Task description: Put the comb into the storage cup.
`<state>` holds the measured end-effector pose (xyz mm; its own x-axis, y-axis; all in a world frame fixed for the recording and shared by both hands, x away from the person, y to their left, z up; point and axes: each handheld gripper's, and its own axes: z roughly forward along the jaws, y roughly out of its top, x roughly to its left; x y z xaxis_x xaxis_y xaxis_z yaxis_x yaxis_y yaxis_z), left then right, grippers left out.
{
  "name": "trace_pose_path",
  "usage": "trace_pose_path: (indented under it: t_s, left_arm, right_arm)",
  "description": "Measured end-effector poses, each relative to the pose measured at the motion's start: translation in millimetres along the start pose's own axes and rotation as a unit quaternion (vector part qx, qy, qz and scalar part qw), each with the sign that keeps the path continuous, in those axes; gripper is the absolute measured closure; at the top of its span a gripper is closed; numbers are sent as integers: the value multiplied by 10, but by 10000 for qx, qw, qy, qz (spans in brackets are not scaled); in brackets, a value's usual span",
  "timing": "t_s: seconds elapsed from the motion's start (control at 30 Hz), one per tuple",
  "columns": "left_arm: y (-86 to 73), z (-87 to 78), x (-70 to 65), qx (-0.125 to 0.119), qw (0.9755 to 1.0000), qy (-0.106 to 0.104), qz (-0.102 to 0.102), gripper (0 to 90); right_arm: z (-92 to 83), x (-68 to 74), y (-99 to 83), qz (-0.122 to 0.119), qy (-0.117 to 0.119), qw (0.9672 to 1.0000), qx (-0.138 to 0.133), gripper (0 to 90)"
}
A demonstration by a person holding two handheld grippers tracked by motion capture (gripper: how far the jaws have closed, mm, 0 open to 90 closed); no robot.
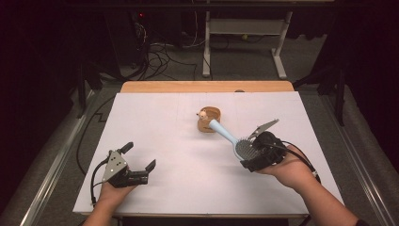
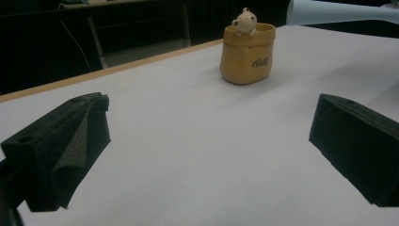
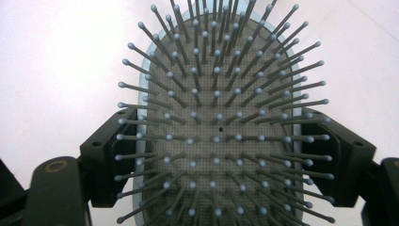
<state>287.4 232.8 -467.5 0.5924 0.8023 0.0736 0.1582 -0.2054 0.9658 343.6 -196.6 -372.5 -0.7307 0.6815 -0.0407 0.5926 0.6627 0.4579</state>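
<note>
Hairbrush [image 1: 237, 143] pinched by its head in right hand-held gripper [image 1: 258, 155], handle aimed upper-left toward pot [image 1: 209, 120], likely for insertion; left hand-held gripper [image 1: 136, 172] spread, idle.

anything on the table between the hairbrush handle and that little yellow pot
Nothing visible. The right gripper holds the hairbrush by its head, handle aimed at the yellow pot. The handle tip already sits right by the pot's rim, and the white table around them is bare. The left gripper rests well off to the side.

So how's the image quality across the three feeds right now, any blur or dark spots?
High view: white table evenly lit, surroundings very dark. Left gripper view: jaws soft, yellow pot fairly sharp. Right gripper view: hairbrush bristles crisp, background washed out bright.
</note>
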Motion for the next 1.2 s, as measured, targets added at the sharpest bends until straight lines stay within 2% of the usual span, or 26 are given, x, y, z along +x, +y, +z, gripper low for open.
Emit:
trace_pose_path:
  t_s: [0.23,0.33,0.53,0.67,0.7,0.8,0.83,0.9,0.93,1.03,1.07,1.1,1.13,1.17,1.2]
  left_arm:
    - [6,45,-81,14,9998,1,221,1]
    - [14,56,-96,-16,9999,-37,164,1]
    - [32,75,-115,-66,9998,-2,199,1]
    - [90,122,-123,-61,9993,132,331,1]
    - [133,151,-130,-44,9989,188,436,2]
    - [183,188,-136,-27,9987,163,486,2]
    - [208,207,-146,-24,9982,196,563,2]
    - [273,282,-200,-35,9956,342,874,2]
    - [273,282,-200,-35,9956,342,874,2]
    - [296,352,-260,-58,9931,444,1088,2]
    - [276,398,-307,0,9905,586,1242,2]
    - [259,421,-328,45,9895,643,1296,2]
    - [259,421,-328,45,9895,643,1296,2]
    - [219,458,-367,113,9875,757,1381,2]
    - [219,458,-367,113,9875,757,1381,1]
  right_arm:
    - [149,182,139,-252,170,9995,32,211]
    - [211,234,192,-343,225,9992,30,211]
    - [321,323,280,-505,309,9982,38,211]
    - [411,392,349,-592,351,9976,48,211]
    - [446,410,380,-649,369,9972,46,211]
    - [473,427,422,-674,365,9970,62,211]
    - [477,430,435,-684,365,9970,48,211]
    - [475,433,459,-683,378,9969,40,210]
    - [472,432,470,-682,384,9969,37,210]
    - [467,435,487,-683,394,9969,26,210]
    - [466,439,499,-708,419,9966,8,210]
    - [464,446,502,-702,431,9966,13,210]
    - [467,449,506,-718,440,9964,-3,210]
    - [466,454,509,-724,450,9964,-10,210]
    - [466,454,509,-724,450,9964,-10,210]
